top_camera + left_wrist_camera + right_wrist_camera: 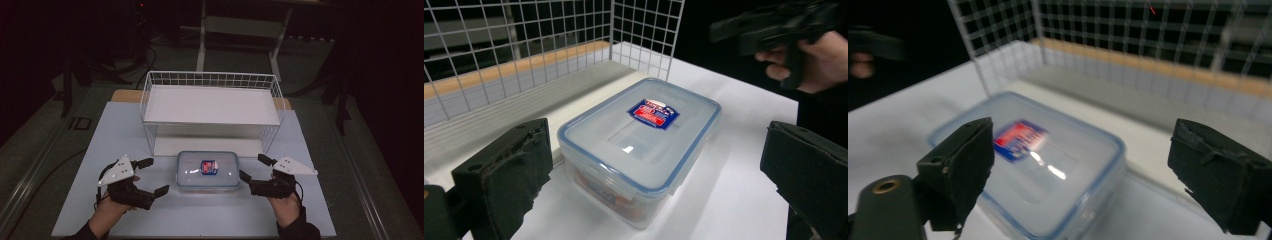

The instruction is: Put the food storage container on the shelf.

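Observation:
A clear plastic food box (208,171) with a blue-rimmed lid and a red and blue label sits on the table just in front of the wire rack. Something orange shows through the wall of the food box (639,150). My left gripper (153,176) is open to the left of the box, a short gap away, jaws pointing at it. My right gripper (255,168) is open to the right of it, jaws spread wide. In the right gripper view the food box (1033,165) lies between and beyond the two black pads, untouched.
A white wire rack (212,107) with a flat upper shelf stands behind the box, its lower level open toward me. The pale table (115,135) has bare room on both sides. A hand (819,60) holding the other gripper shows in the left gripper view.

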The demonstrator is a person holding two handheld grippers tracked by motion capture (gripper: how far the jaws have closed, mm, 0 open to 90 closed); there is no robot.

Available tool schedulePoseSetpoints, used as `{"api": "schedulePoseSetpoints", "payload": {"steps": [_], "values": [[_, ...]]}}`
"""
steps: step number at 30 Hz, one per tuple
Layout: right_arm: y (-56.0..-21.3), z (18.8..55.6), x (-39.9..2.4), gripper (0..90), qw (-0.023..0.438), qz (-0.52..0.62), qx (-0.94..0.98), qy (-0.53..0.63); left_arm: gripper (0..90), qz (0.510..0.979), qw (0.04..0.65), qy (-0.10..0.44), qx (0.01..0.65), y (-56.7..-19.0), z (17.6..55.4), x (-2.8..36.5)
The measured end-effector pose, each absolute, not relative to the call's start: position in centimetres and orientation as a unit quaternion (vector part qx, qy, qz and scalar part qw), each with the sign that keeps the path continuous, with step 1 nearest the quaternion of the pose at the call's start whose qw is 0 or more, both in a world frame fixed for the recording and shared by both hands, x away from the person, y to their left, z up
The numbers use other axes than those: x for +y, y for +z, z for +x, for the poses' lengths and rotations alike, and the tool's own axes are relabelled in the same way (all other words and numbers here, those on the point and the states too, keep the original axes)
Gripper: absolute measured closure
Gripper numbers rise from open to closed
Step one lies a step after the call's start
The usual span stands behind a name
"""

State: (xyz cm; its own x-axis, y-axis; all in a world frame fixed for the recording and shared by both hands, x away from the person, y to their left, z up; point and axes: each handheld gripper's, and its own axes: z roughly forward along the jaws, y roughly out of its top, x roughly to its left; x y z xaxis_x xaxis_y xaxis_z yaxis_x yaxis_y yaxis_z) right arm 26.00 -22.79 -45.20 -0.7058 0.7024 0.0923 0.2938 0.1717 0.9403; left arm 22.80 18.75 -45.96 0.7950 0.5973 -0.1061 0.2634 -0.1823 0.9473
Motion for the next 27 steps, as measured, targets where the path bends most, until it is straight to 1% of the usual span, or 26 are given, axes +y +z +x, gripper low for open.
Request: {"api": "schedulePoseSetpoints", "payload": {"steps": [1, 2, 6, 11, 13, 14, 16, 19, 20, 24, 25, 26, 27], "values": [[-45.0, 25.7, -22.8, 11.1, 0.192, 0.327, 0.745, 0.548, 0.2, 0.757, 0.568, 0.148, 0.286, -45.5, 22.9, 18.4], [-44.7, 25.4, -22.6, 11.1, 0.213, 0.322, 0.746, 0.543, 0.3, 0.759, 0.567, 0.147, 0.285, -45.3, 23.0, 18.3], [-44.1, 24.6, -22.6, 13.1, 0.235, 0.305, 0.744, 0.546, 0.3, 0.763, 0.559, 0.144, 0.29, -44.6, 23.5, 17.6], [-43.9, 24.2, -22.4, 15.8, 0.246, 0.282, 0.746, 0.551, 0.3, 0.754, 0.562, 0.126, 0.316, -44.2, 24.5, 17.1], [-44.1, 24.2, -22.4, 16.6, 0.242, 0.288, 0.745, 0.552, 0.3, 0.745, 0.564, 0.116, 0.335, -44.4, 25.1, 16.9], [-44.2, 24.2, -22.4, 19.0, 0.233, 0.292, 0.749, 0.548, 0.3, 0.742, 0.564, 0.117, 0.344, -44.5, 25.3, 16.8], [-44.5, 24.4, -22.5, 20.1, 0.209, 0.299, 0.756, 0.544, 0.3, 0.74, 0.562, 0.116, 0.349, -44.9, 25.8, 16.4], [-44.9, 24.4, -22.5, 20.0, 0.209, 0.304, 0.758, 0.537, 0.3, 0.74, 0.559, 0.117, 0.355, -45.3, 26.3, 15.9], [-45.1, 24.3, -22.5, 20.0, 0.209, 0.307, 0.756, 0.539, 0.3, 0.743, 0.552, 0.094, 0.367, -45.6, 27.0, 15.6], [-45.2, 24.5, -23.0, 15.3, 0.205, 0.308, 0.748, 0.551, 0.3, 0.753, 0.531, 0.073, 0.382, -46.3, 28.2, 15.1], [-45.2, 24.5, -23.0, 15.3, 0.205, 0.308, 0.748, 0.551, 0.3, 0.753, 0.531, 0.073, 0.382, -46.3, 28.2, 15.1], [-45.1, 24.6, -23.1, 13.2, 0.204, 0.309, 0.745, 0.555, 0.3, 0.754, 0.52, 0.042, 0.4, -46.8, 29.1, 15.1], [-45.0, 24.7, -23.2, 12.9, 0.199, 0.31, 0.742, 0.56, 0.3, 0.752, 0.515, 0.026, 0.41, -47.1, 29.5, 15.1]]}}
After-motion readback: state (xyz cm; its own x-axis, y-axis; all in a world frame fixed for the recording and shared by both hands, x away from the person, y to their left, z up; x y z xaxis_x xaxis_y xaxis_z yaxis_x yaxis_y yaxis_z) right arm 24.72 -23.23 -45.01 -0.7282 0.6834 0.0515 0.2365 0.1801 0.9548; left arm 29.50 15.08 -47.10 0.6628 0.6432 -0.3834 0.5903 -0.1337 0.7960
